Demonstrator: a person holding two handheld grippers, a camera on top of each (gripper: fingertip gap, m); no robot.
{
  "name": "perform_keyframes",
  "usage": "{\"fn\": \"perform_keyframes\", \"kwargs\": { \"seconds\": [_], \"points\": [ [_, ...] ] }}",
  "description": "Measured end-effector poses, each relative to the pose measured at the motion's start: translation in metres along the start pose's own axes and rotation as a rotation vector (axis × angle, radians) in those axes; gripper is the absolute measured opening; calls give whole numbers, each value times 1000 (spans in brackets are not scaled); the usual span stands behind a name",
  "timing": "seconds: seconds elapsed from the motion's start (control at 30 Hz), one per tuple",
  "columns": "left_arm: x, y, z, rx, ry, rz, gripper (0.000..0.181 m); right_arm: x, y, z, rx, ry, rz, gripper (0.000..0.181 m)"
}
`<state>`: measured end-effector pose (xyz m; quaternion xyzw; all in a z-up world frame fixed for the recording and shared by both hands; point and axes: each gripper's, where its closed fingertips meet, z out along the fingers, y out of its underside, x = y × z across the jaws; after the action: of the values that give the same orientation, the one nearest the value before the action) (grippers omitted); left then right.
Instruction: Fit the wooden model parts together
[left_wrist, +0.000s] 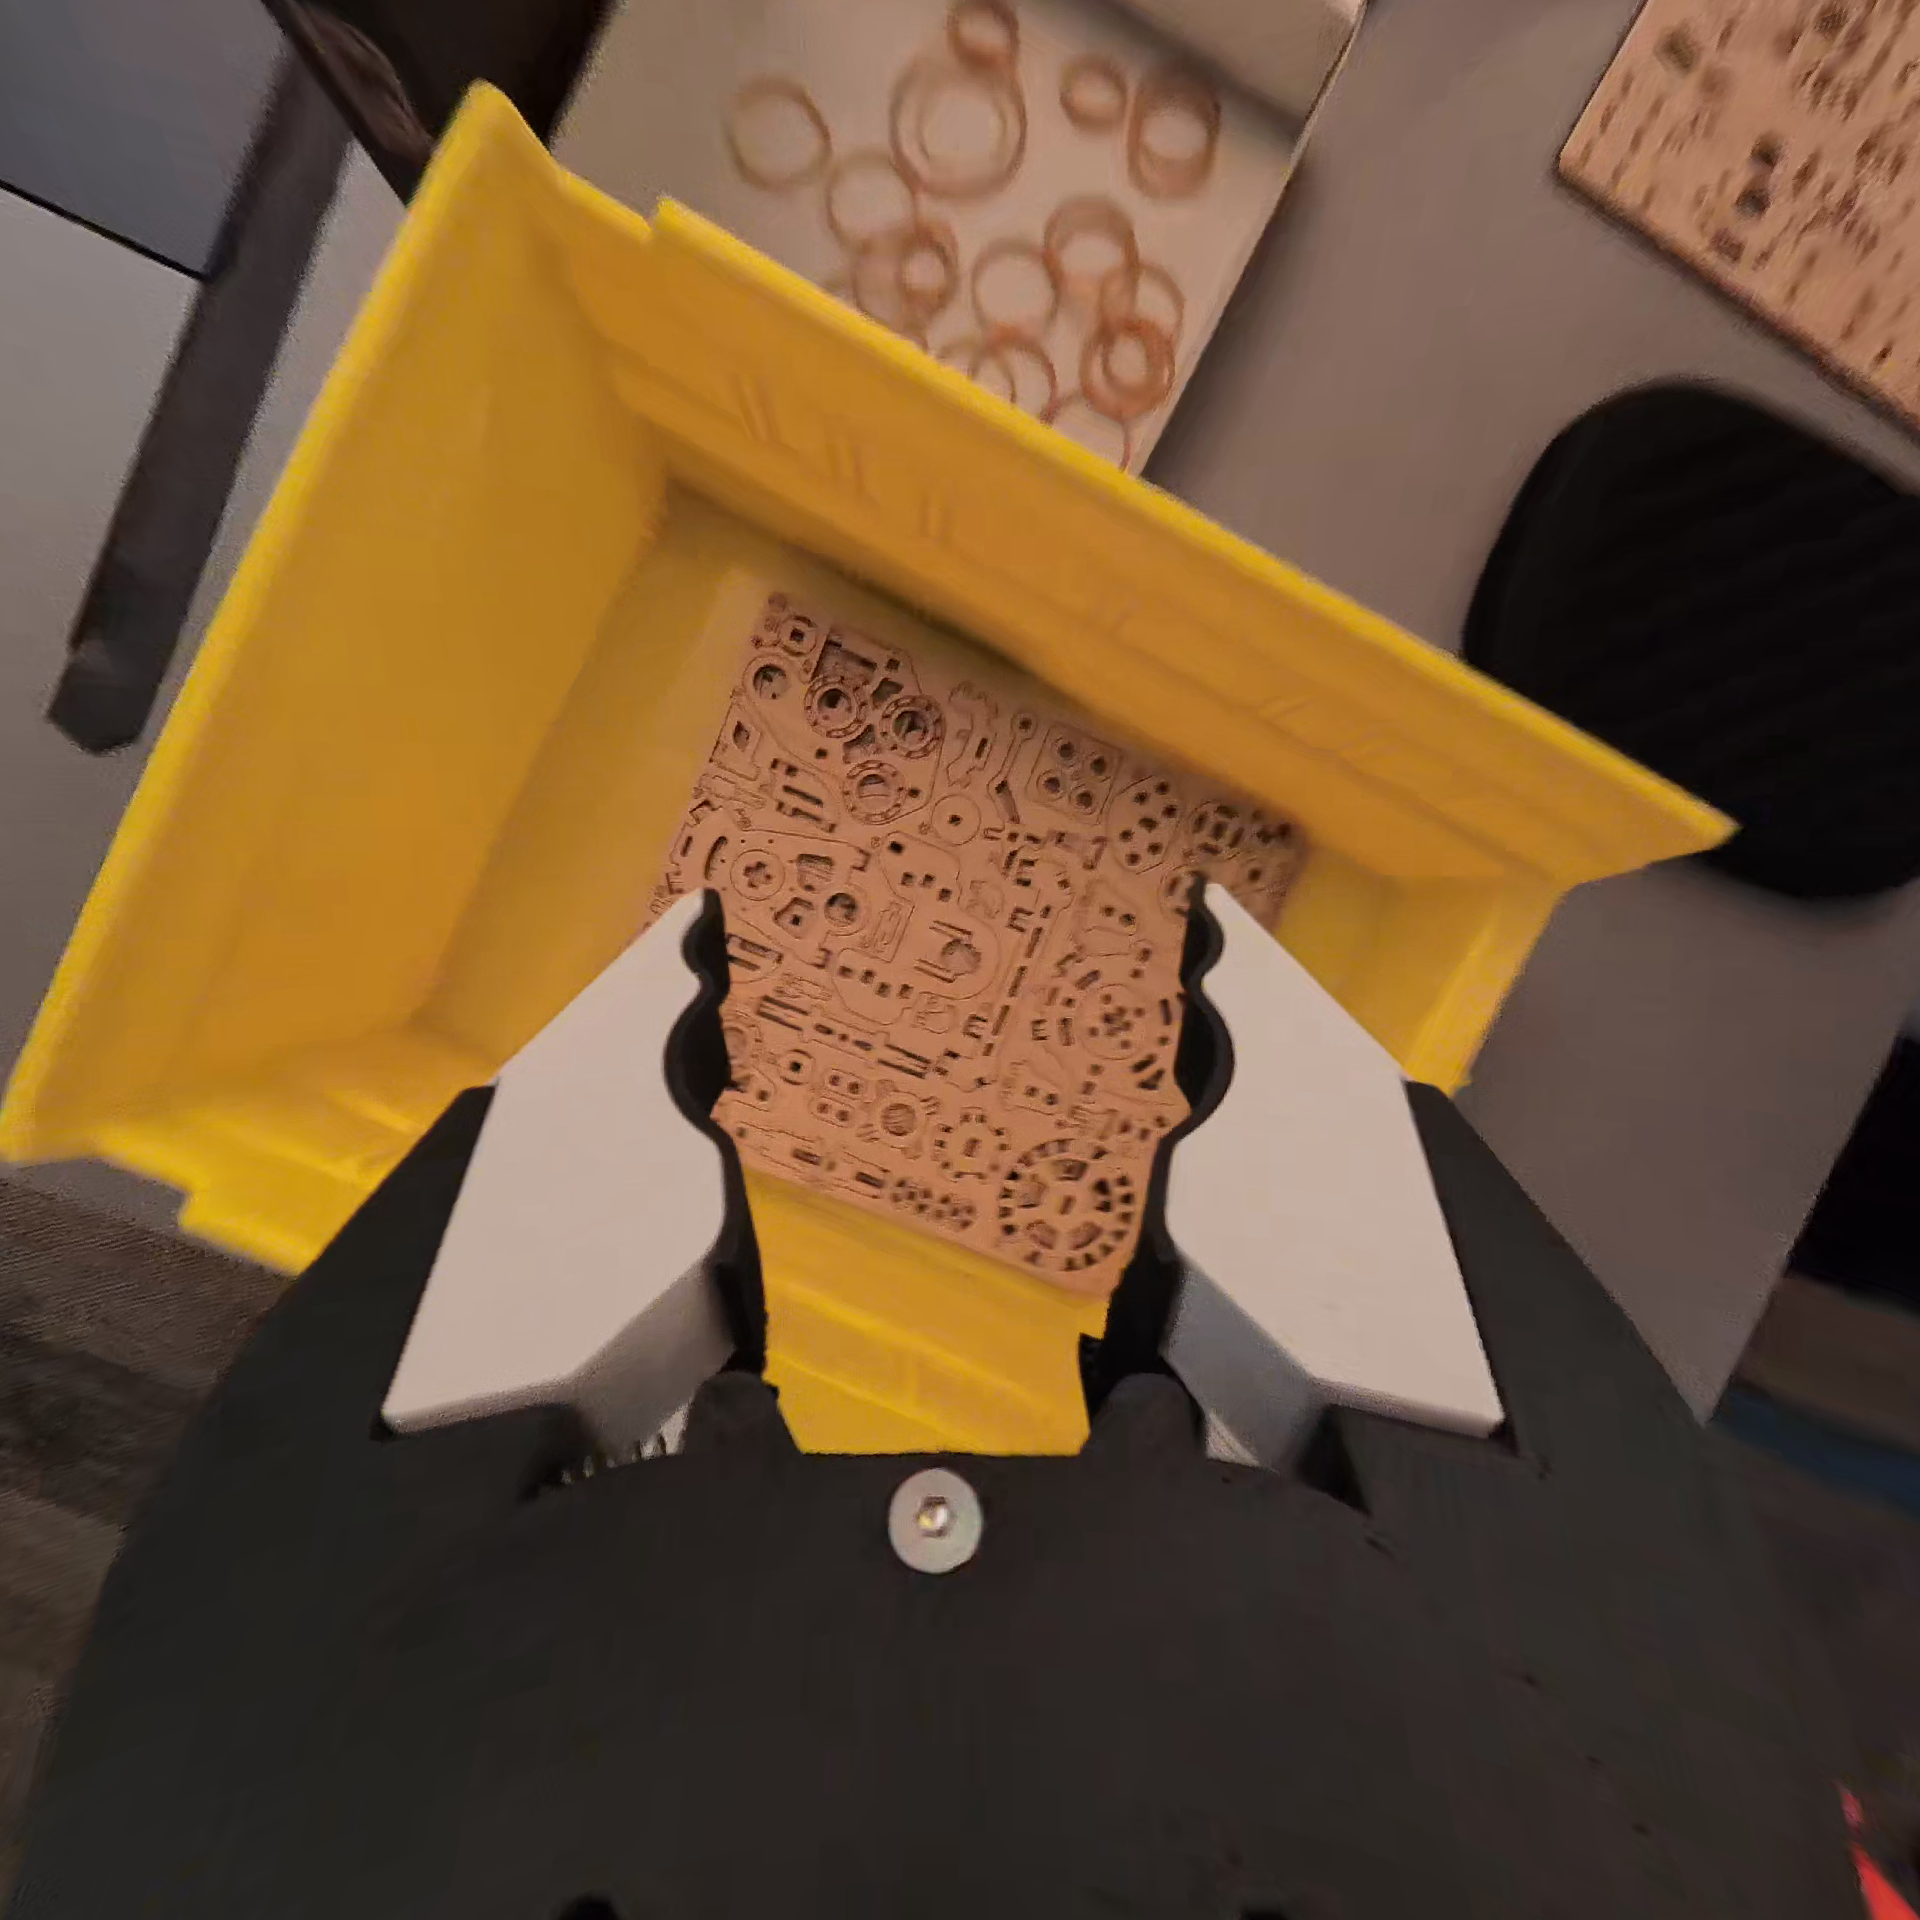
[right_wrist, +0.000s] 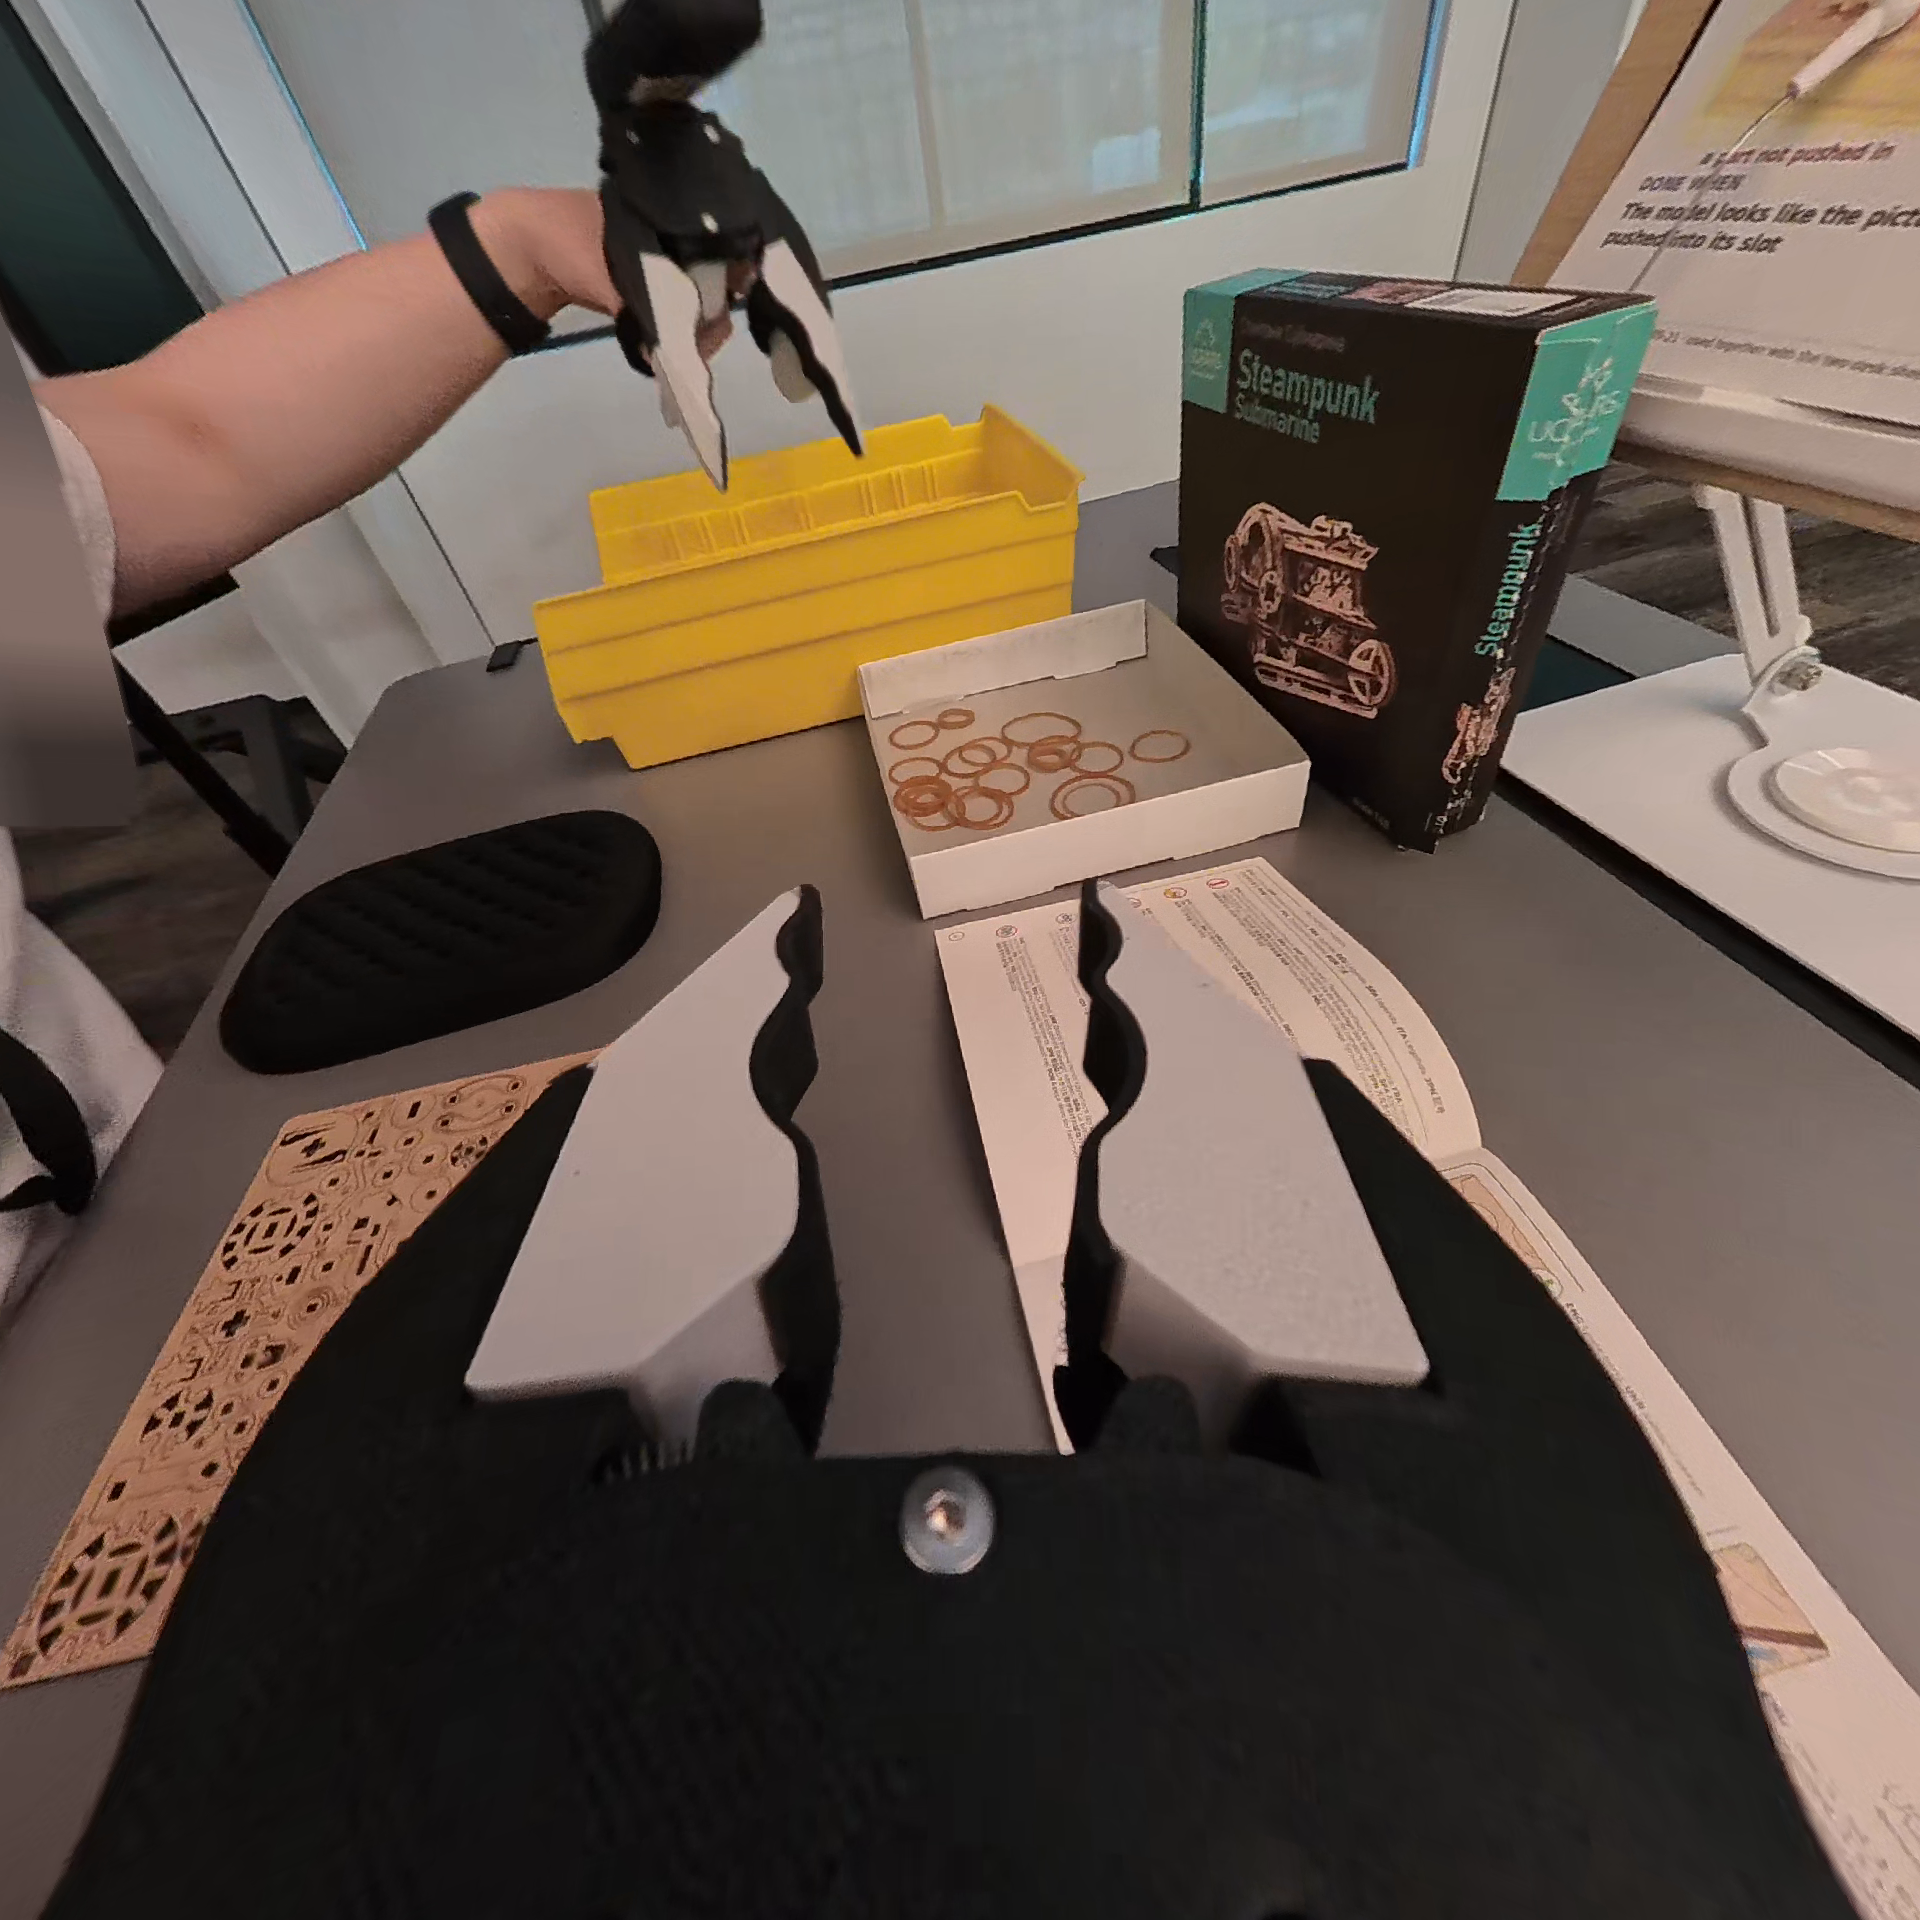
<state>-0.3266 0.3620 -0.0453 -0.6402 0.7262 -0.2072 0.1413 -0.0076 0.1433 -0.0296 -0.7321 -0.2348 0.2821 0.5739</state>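
Note:
My left gripper (left_wrist: 951, 899) is open and empty, pointing down into a yellow bin (left_wrist: 343, 790) above a laser-cut wooden parts sheet (left_wrist: 935, 935) lying on the bin's floor. The right wrist view shows this gripper (right_wrist: 790, 468) hovering over the bin (right_wrist: 800, 613), held by a person's hand. My right gripper (right_wrist: 945, 904) is open and empty, low over the grey table (right_wrist: 727, 831). A second wooden parts sheet (right_wrist: 260, 1299) lies flat on the table at its left, partly under the gripper body. The same sheet shows blurred in the left wrist view (left_wrist: 1766, 177).
A white tray of rubber bands (right_wrist: 1081, 748) sits behind my right gripper; it also shows in the left wrist view (left_wrist: 987, 208). A black ribbed pad (right_wrist: 447, 935) lies left. The model's box (right_wrist: 1392, 551) stands right. An open instruction booklet (right_wrist: 1299, 1018) lies under the right finger. The grippers' ends are close to 40 cm from one another.

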Motion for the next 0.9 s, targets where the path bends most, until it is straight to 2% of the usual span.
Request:
{"fn": "perform_keyframes", "kwargs": {
  "seconds": [0.07, 0.13, 0.3, 0.4, 0.5, 0.73, 0.9],
  "points": [
    [-13, 5, 19, -92, 32, 37, 93, 1, -1, -1, 13, 18, 12, 49],
    [-19, 9, 34, -154, 117, 40, 87, 2, 0, -3, 27, 31, 31, 49],
    [-48, 13, 64, -228, 216, 16, 88, 7, 13, -9, 48, 67, 97, 49],
    [-52, 13, 75, -263, 283, 11, 83, 10, 19, -13, 41, 96, 122, 50],
    [-48, 13, 79, -295, 347, 5, 79, 11, 19, -16, 44, 107, 131, 50],
    [-45, 21, 82, -374, 398, 4, 74, 9, 13, -20, 77, 122, 131, 50],
    [-43, 22, 80, -380, 419, -12, 70, 11, 19, -20, 65, 127, 148, 50]
  ]
}}
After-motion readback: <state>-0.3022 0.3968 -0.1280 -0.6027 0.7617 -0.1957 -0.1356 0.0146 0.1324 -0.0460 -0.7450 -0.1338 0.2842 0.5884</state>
